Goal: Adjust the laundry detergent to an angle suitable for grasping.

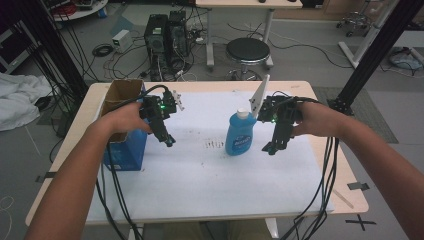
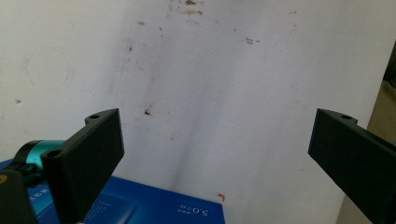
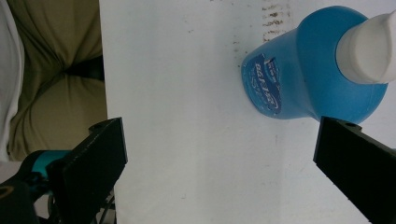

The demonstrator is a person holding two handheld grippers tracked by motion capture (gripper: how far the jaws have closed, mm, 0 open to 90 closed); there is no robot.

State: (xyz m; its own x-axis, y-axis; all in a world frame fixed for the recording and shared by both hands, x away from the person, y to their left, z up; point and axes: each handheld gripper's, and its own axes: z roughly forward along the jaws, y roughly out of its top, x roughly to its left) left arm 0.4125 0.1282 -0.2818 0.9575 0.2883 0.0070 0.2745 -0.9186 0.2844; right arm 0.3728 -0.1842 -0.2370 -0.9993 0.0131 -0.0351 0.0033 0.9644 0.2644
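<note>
Near edge: ran along the person's side of the table (image 1: pixel 320 207), well in front of the bottle (image 1: pixel 240 134); white sheet (image 1: pixel 210 185) bare from that edge up to the bottle; widest free room for moving lay there.
Cables: hung off the near edge on both sides, in front of the bottle; could have snagged on the table corner during a long reach.
Right gripper (image 1: pixel 274 146): hovered just right of the bottle, apart from it, tips angled down at the sheet; jaws stood wide apart, nothing between them.
Right gripper view: bottle (image 3: pixel 313 70) sat ahead and toward one jaw, off the centre of the gap; white cap (image 3: pixel 369 42) pointed at the camera.
Risk, bottle: tall and narrow, likely tippy; a sideways closing move from this offset could have knocked it over with one jaw rather than clamped it.
Risk, grip: smooth rounded plastic, probably slippery; a pinch high near the cap could have let it swing or slide out.
Bottle: stood upright near mid-table on the sheet, beside a patch of dark marks.
Left gripper (image 1: pixel 169 141): well left of the bottle, above bare sheet; jaws spread wide, empty.
Box (image 1: pixel 125 150): blue, left of the bottle and just beside the left gripper, open cardboard top; blue corner (image 2: pixel 154 205) sat close under the jaws in the left gripper view; a drop of that hand could have clipped it.
Far edge: behind the bottle, little sheet left; stool (image 1: pixel 247 52) and floor clutter beyond; a shove that way could have sent the bottle off.
</note>
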